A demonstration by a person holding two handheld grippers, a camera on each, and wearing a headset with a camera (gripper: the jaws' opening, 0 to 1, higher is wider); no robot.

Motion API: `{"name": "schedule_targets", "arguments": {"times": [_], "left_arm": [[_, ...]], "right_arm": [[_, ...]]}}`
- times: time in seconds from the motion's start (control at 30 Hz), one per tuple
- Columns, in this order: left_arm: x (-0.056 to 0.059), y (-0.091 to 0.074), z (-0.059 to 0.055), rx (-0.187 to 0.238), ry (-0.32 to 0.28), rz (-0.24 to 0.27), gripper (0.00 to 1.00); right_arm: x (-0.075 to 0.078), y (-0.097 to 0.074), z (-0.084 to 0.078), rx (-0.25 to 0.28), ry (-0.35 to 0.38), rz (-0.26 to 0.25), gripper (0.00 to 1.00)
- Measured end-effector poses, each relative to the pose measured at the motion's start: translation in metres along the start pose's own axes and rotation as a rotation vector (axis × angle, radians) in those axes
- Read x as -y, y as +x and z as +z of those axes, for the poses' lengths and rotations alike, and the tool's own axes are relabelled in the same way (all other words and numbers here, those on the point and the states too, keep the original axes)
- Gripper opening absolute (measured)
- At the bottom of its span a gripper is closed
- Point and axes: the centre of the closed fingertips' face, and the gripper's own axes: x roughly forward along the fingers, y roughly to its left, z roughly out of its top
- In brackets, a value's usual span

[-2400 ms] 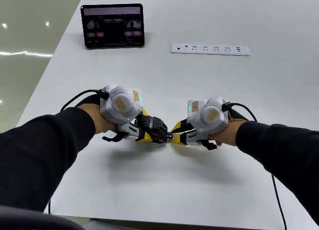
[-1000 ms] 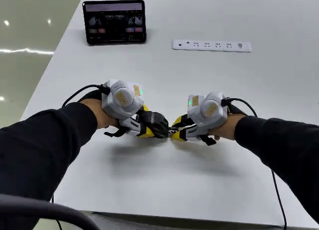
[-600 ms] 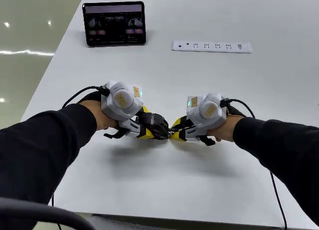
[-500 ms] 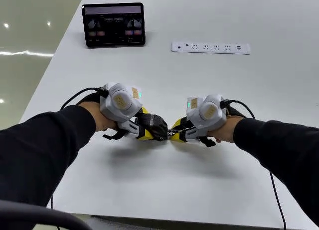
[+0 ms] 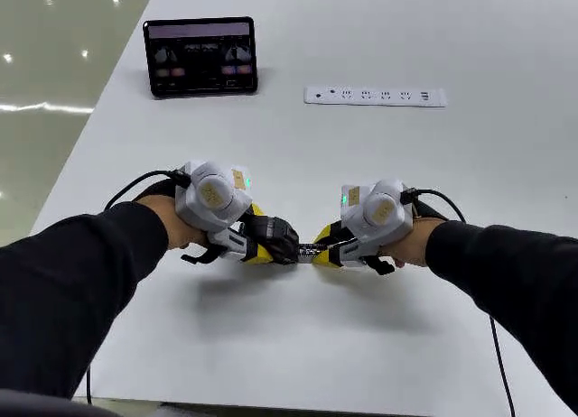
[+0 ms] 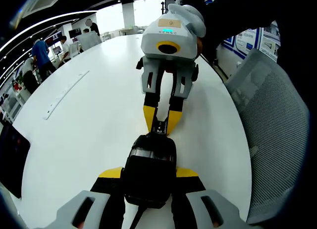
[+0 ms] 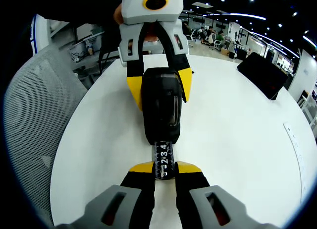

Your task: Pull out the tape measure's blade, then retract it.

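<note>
A black tape measure (image 5: 271,238) rests low over the white table, held between the yellow-tipped fingers of my left gripper (image 6: 150,172), which is shut on its case (image 6: 150,167). A short length of numbered blade (image 7: 163,159) sticks out of the case (image 7: 161,102) toward my right gripper (image 7: 164,168), which is shut on the blade's end. In the head view the right gripper (image 5: 318,254) faces the left gripper (image 5: 262,245) tip to tip, with the bit of blade (image 5: 308,250) between them. From the left gripper view the right gripper (image 6: 159,128) pinches the blade tip (image 6: 159,129).
A dark tablet (image 5: 200,56) stands propped at the back left of the table (image 5: 298,336). A white power strip (image 5: 375,96) lies at the back centre. Black cables trail from both grippers. A grey mesh chair (image 6: 270,130) sits off the table's edge.
The two grippers have drawn slightly apart, and a short stretch of blade now shows between the case and the right gripper. The head camera has shifted a little.
</note>
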Motion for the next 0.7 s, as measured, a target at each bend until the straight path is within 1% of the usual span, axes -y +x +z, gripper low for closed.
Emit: {"name": "schedule_targets", "arguments": {"times": [0.33,0.63,0.7], "left_arm": [[0.001,0.000,0.000,0.003,0.004,-0.004,0.32],[0.001,0.000,0.001,0.002,-0.003,-0.006,0.32],[0.001,0.000,0.001,0.003,0.004,-0.009,0.32]], "right_arm": [[-0.001,-0.006,-0.004,-0.004,0.008,0.002,0.10],[0.000,-0.011,-0.009,-0.015,0.006,-0.007,0.10],[0.001,-0.012,-0.010,-0.016,0.009,-0.005,0.10]]}}
